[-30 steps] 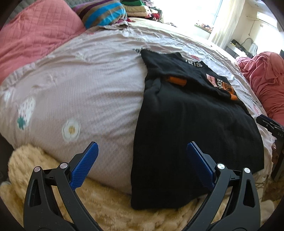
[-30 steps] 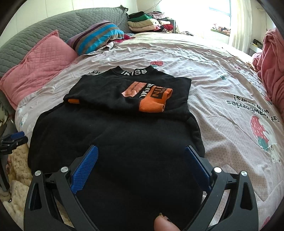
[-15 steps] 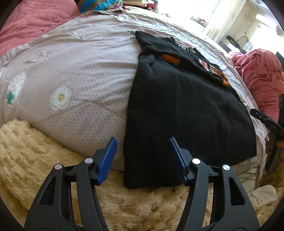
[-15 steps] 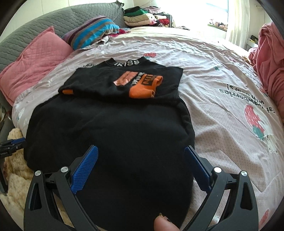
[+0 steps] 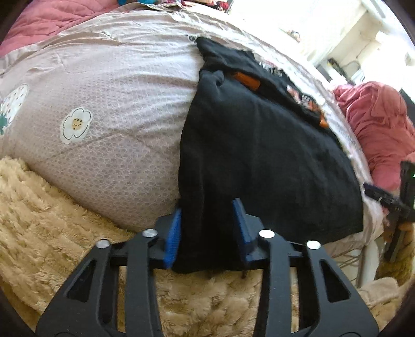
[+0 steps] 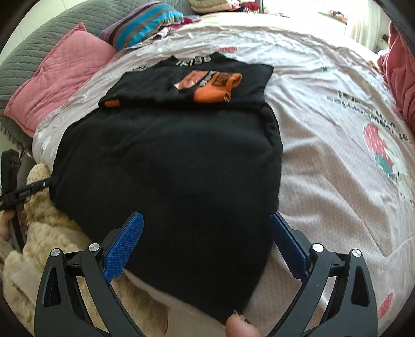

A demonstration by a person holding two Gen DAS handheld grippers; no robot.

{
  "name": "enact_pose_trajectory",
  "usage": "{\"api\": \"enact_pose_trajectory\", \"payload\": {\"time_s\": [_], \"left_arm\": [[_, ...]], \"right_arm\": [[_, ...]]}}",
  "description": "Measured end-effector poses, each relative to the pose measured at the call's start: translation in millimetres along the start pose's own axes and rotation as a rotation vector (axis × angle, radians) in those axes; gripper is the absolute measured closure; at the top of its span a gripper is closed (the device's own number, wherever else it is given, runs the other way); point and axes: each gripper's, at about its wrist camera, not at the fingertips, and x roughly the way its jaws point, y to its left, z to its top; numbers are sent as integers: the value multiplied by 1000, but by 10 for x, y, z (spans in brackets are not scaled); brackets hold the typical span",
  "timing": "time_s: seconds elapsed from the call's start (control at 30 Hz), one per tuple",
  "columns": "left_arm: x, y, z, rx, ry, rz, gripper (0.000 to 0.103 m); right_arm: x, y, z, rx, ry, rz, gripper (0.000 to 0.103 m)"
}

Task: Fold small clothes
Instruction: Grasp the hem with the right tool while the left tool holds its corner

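A black garment (image 5: 259,155) with orange cuffs and print lies flat on the bed, sleeves folded in, its hem hanging over the near edge. My left gripper (image 5: 207,220) straddles the hem's left corner; its jaws are closing with black cloth between the blue pads, and a gap still shows. In the right wrist view the same garment (image 6: 168,168) fills the middle. My right gripper (image 6: 205,233) stands wide open over the hem near its right corner, holding nothing. A person's fingertip (image 6: 238,329) shows at the bottom edge.
The bed has a pinkish printed sheet (image 6: 337,129). A pink pillow (image 6: 59,83) and a striped pillow (image 6: 145,23) lie by the grey headboard. A beige fluffy blanket (image 5: 52,220) hangs below the bed edge. A red blanket (image 5: 376,124) is heaped at the right.
The left gripper sank toward the hem's left corner and its jaws narrowed from wide open to close around the cloth. The right gripper shifted along the hem, still wide open.
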Motion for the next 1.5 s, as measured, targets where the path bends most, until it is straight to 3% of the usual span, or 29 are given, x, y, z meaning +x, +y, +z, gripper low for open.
{"api": "enact_pose_trajectory", "payload": {"time_s": [0.17, 0.57, 0.7, 0.83, 0.9, 0.97, 1.17, 1.5], "left_arm": [[-14, -38, 2, 18, -9, -3, 83], [47, 16, 19, 7, -5, -11, 83], [38, 83, 8, -27, -6, -48, 83], [41, 97, 0, -34, -9, -58, 83], [34, 91, -2, -29, -7, -51, 87], [13, 75, -1, -20, -7, -53, 95], [-113, -6, 23, 7, -44, -65, 99], [-404, -53, 260, 7, -132, -72, 99]], "right_arm": [[-29, -33, -68, -16, 57, -21, 8], [44, -85, -376, -50, 197, -81, 56], [66, -145, -440, -16, 205, -45, 57], [79, -160, -463, -14, 185, -21, 60], [21, -140, -460, -54, 163, -37, 89], [-54, -92, -431, -87, 138, -36, 94], [-278, 32, -303, -132, 45, 18, 95], [-639, -74, -8, -74, -153, 97, 96]]}}
